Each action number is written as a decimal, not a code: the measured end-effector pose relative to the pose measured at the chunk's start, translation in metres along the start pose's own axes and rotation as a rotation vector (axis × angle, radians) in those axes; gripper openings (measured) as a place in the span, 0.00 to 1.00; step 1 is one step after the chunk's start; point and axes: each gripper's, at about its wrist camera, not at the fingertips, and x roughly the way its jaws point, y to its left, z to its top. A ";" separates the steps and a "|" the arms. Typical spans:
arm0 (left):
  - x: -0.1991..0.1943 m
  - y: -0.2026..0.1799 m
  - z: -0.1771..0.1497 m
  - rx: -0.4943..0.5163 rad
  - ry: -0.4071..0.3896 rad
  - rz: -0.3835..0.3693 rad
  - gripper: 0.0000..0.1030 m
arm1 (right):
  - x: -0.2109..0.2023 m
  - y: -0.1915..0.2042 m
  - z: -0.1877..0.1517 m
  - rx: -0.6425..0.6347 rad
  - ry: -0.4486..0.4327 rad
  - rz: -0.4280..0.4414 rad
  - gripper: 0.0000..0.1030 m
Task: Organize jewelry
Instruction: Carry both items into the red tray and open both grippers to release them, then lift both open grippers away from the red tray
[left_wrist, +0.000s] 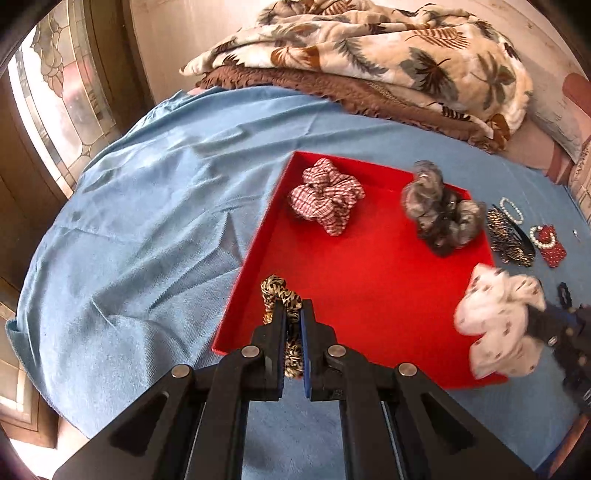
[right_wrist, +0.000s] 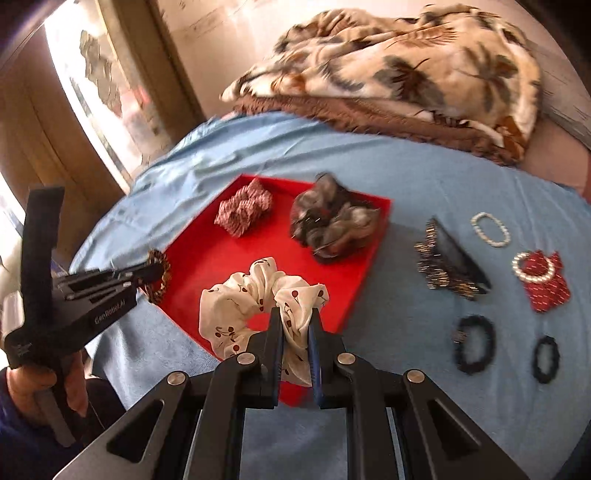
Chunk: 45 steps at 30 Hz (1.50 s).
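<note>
A red tray (left_wrist: 369, 288) (right_wrist: 207, 254) lies on the blue cloth. In it are a red checked scrunchie (left_wrist: 327, 195) (right_wrist: 243, 210) and a grey scrunchie (left_wrist: 441, 208) (right_wrist: 332, 221). My left gripper (left_wrist: 293, 310) (right_wrist: 155, 275) is shut on a leopard-print scrunchie (left_wrist: 280, 291) (right_wrist: 160, 280) over the tray's near left edge. My right gripper (right_wrist: 295, 314) (left_wrist: 535, 317) is shut on a white cherry-print scrunchie (right_wrist: 255, 306) (left_wrist: 498, 321) over the tray's near right part.
Right of the tray on the cloth lie a beaded hair clip (right_wrist: 447, 258), a pearl bracelet (right_wrist: 491, 229), a red piece with a pearl ring (right_wrist: 543, 280) and two black hair ties (right_wrist: 474, 343) (right_wrist: 546, 358). A folded leaf-print blanket (left_wrist: 369, 55) is behind.
</note>
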 end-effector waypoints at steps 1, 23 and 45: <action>0.003 0.003 -0.001 -0.008 0.004 -0.002 0.07 | 0.006 0.003 0.000 -0.004 0.012 -0.001 0.13; -0.030 0.014 -0.007 -0.114 -0.066 -0.043 0.51 | 0.019 0.019 -0.010 -0.068 0.039 -0.032 0.48; -0.110 -0.039 -0.038 -0.047 -0.162 0.044 0.67 | -0.064 -0.011 -0.062 -0.012 -0.067 -0.103 0.59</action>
